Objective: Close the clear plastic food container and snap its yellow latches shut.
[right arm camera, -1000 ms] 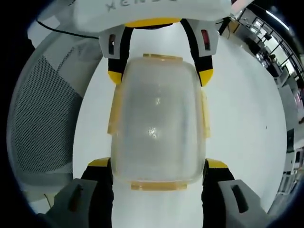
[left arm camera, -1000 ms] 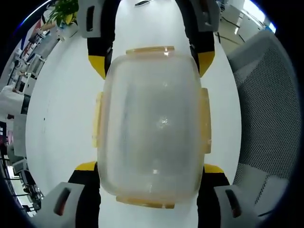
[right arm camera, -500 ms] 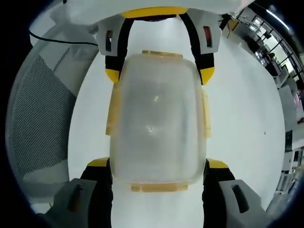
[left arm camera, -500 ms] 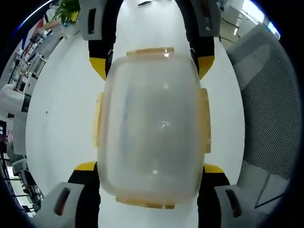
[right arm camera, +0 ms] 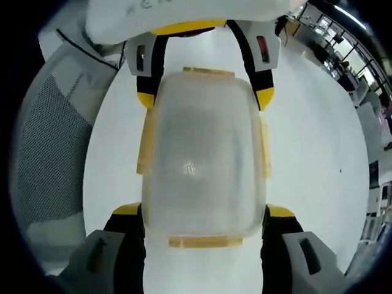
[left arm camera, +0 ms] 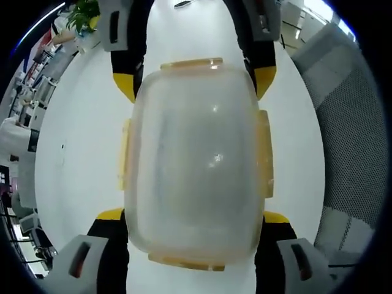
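A clear container (left arm camera: 196, 162) with its lid on is seen between the two grippers, over a white table (left arm camera: 79, 153). In the left gripper view, the left gripper (left arm camera: 195, 215) rises from the bottom, its yellow-tipped jaws set apart on either side of the container's near end and pressed against its long walls. The right gripper (left arm camera: 195, 86) enters from the top of that view, its jaws likewise spread around the far end. In the right gripper view the arrangement is mirrored: the right gripper (right arm camera: 204, 211) is clamped around the near end of the container (right arm camera: 202, 156), and the left gripper (right arm camera: 205, 98) is closed around the far end.

Yellow latches (left arm camera: 264, 153) are seen on all four sides, lying flat against the walls; whether they are fully snapped cannot be told. In the right gripper view, latches (right arm camera: 144, 147) are seen in the same way.

A grey mesh chair (left arm camera: 352, 116) stands beside the table, also seen in the right gripper view (right arm camera: 52, 141). A green plant (left arm camera: 82, 13) is visible far off, near the table's edge.
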Demonstrator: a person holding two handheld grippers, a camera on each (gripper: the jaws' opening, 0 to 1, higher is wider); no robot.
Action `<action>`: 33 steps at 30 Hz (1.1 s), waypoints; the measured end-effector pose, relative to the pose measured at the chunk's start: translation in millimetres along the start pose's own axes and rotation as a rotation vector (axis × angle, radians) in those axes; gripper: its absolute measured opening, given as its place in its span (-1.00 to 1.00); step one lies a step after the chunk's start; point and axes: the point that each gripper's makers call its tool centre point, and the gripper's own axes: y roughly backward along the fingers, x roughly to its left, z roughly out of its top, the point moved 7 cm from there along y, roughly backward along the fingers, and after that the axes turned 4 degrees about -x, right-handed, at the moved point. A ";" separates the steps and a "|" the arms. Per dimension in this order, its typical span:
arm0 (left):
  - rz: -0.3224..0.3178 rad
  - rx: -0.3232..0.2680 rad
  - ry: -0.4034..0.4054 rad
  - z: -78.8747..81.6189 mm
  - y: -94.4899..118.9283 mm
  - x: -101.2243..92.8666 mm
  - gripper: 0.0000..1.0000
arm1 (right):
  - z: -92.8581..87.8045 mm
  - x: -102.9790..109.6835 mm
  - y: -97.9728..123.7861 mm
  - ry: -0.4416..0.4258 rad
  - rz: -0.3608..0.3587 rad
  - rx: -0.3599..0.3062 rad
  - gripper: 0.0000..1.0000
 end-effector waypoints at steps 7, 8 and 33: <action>0.003 -0.027 -0.001 -4.1 -3.1 20.7 0.66 | 1.7 -20.2 -2.3 -0.014 -0.007 0.006 0.51; 0.005 -0.028 -0.001 -5.0 -3.3 22.2 0.66 | 2.2 -23.2 -3.2 -0.011 -0.010 0.010 0.51; 0.004 -0.037 -0.006 -7.5 -10.2 58.0 0.66 | 1.5 -59.8 -7.6 -0.050 0.015 0.025 0.55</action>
